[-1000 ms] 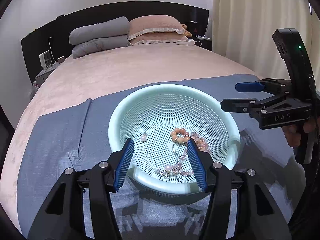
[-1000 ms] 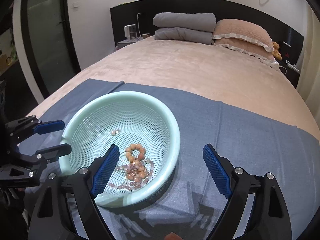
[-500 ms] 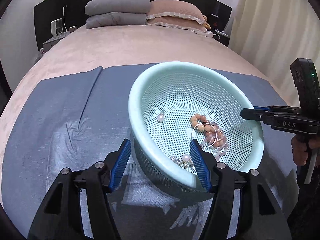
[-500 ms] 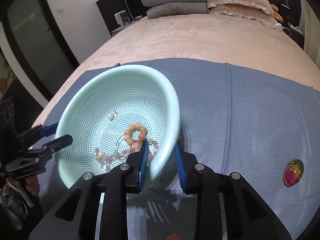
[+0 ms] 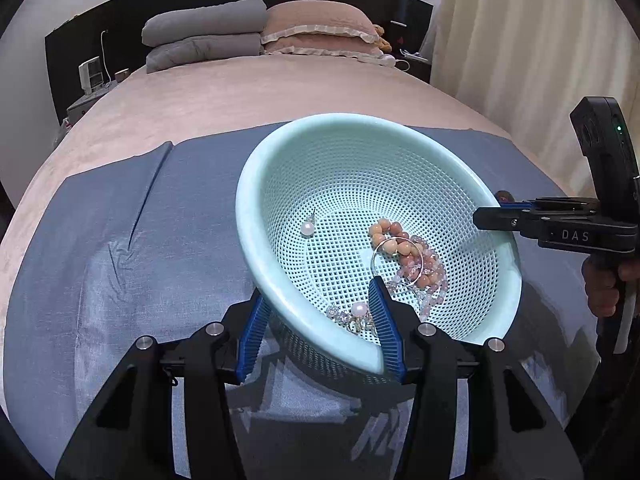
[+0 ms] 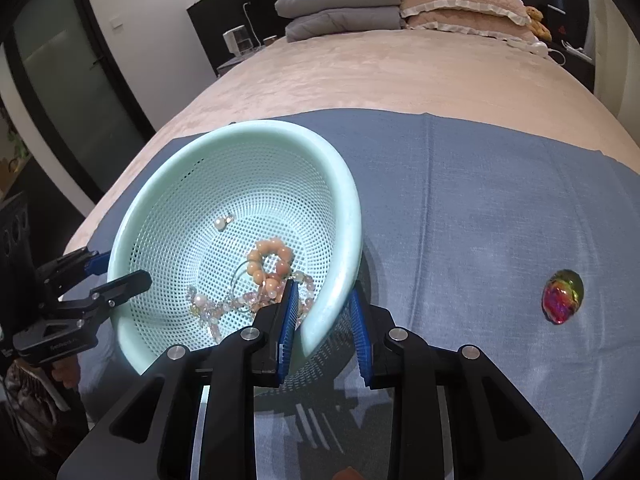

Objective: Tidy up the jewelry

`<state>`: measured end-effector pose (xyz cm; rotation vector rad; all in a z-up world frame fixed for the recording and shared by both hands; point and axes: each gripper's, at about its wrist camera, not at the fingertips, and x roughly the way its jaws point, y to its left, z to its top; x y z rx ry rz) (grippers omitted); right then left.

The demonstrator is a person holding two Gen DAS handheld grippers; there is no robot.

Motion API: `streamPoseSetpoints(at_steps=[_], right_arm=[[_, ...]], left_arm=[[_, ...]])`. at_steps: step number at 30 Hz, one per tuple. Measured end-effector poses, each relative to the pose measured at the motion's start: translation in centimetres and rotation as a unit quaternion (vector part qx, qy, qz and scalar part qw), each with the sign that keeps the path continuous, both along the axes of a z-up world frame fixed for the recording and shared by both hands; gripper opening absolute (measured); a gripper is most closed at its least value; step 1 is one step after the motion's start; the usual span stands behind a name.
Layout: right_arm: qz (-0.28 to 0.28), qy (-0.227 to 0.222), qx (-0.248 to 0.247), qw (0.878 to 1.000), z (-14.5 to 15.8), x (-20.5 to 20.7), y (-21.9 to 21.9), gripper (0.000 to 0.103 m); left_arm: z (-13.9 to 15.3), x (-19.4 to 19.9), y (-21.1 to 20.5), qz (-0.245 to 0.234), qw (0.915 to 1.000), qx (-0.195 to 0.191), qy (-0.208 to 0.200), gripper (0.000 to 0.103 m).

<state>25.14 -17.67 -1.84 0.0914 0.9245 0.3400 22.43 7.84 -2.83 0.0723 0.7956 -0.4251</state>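
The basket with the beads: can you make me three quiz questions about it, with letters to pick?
1. What colour is the basket?
A red
B mint green
C yellow

2. Where is the shiny gem?
A in the basket
B on a pillow
C on the blue cloth

3. What is the right gripper doing?
A pinching the basket's rim
B hanging wide open in the air
C holding the gem

Answers:
1. B, the whole holey bowl is pale green.
2. C, the gem lies alone on the cloth, to the right of the basket.
3. A, one finger is inside the rim and one is outside, closed on it.
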Motion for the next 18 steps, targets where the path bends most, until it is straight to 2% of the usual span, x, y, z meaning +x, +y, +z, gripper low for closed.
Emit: streamPoseSetpoints(at_steps=[8,15,18], right_arm=[[-0.013,-0.012,-0.002,1.000,1.0,-4.0,-1.6,0.025],[-0.023,0.003,0.001,1.000,-0.8,-5.7,-2.5,0.025],[-0.024,-0.001,-0.002,1.000,-1.2,-5.9,-2.5,0.026]], left_arm=[[0.7,-3.5,-1.7,-0.022,0.9997,0.000,-0.006,0.051],[-0.5,-5.6,-2.7,-0.022,0.9997,0.007,0.010,0.051],[-0.6,-6.1,-2.7,-0.017,0.9998,0.008,0.001,0.051]])
